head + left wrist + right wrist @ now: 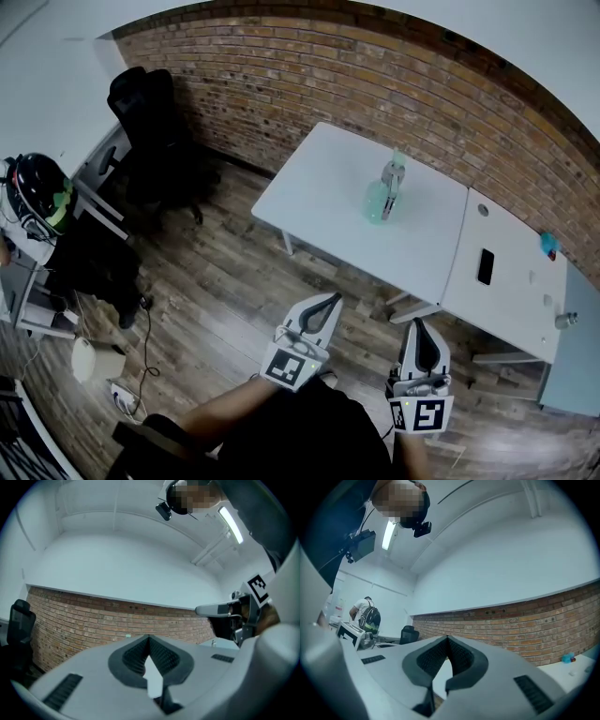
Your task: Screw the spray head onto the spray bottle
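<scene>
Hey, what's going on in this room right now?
A person holds a gripper in each hand, a little way back from a white table. The left gripper and the right gripper are both shut and empty, pointing toward the table but not at it yet. On the table stands a green spray bottle, with a grey spray head at its top or right beside it. It is too small to tell whether the head is screwed on. Nothing is being handled.

Open wood floor (234, 281) leads to the white table (319, 192), bare on every side of the 1 spray bottle (376, 204) near its middle; a black chair (145, 108) stands well left.
</scene>
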